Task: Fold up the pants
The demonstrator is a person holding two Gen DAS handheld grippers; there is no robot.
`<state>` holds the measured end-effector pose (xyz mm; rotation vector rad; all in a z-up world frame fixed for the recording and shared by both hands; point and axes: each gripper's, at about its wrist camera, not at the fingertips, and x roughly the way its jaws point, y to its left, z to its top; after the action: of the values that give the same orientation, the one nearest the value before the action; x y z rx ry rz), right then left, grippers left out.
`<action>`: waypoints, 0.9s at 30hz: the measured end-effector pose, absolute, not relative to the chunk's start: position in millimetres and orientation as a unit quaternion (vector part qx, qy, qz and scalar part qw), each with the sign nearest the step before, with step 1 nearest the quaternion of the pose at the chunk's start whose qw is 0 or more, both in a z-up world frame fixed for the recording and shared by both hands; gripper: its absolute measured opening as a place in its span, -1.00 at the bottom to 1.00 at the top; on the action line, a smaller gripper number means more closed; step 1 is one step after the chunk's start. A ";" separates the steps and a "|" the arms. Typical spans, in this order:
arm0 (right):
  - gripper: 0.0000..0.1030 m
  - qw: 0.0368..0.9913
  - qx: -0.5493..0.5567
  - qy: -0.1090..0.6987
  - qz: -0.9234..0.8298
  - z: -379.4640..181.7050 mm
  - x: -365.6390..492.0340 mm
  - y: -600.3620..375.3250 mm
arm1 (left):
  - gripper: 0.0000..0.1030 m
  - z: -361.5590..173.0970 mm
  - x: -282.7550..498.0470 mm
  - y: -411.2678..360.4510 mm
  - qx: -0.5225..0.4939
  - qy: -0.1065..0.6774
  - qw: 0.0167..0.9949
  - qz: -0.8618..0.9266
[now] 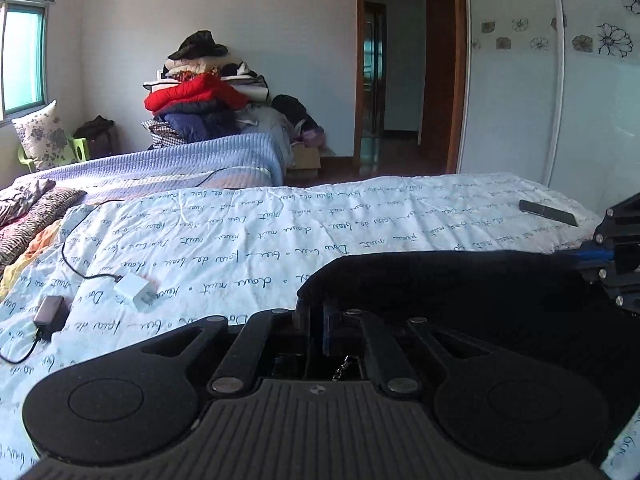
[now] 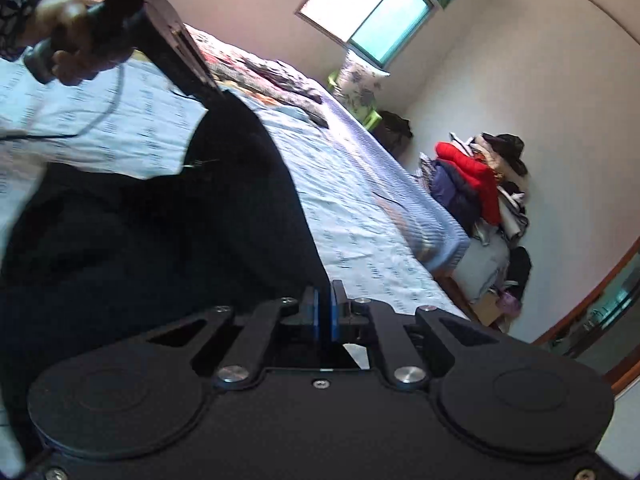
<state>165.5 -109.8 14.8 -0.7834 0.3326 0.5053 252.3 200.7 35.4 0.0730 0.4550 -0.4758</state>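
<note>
Black pants (image 1: 460,284) lie on the white script-printed quilt (image 1: 248,248). My left gripper (image 1: 316,312) is shut on the left edge of the pants. The right gripper (image 1: 616,264) shows at the right edge of this view, at the other end of the fabric. In the right wrist view the pants (image 2: 160,216) hang as a dark sheet between the two tools. My right gripper (image 2: 324,304) is shut on the pants edge, its blue pads nearly together. The left gripper (image 2: 160,28) is at the top left, held by a hand.
On the quilt lie a white charger (image 1: 134,290) with a black cable, a small grey device (image 1: 50,312) and a dark phone (image 1: 548,212). A clothes pile (image 1: 204,100) stands beyond a blue-covered bed. A doorway (image 1: 400,72) and a wardrobe are on the right.
</note>
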 end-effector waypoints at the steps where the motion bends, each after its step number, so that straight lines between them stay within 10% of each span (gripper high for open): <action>1: -0.91 0.877 -0.376 0.161 0.253 11.1 152.6 -107.3 | -0.86 34.1 239.1 205.7 0.021 0.224 0.946 -0.232; 27: -0.87 0.799 -0.483 0.171 0.313 -82.4 53.5 -67.6 | -0.54 -18.4 140.1 267.9 -0.003 0.330 0.943 -0.049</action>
<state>53.5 -67.6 -82.4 -1.0361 0.3679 0.6722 140.1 267.9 -18.4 -0.0067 0.6724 -0.1000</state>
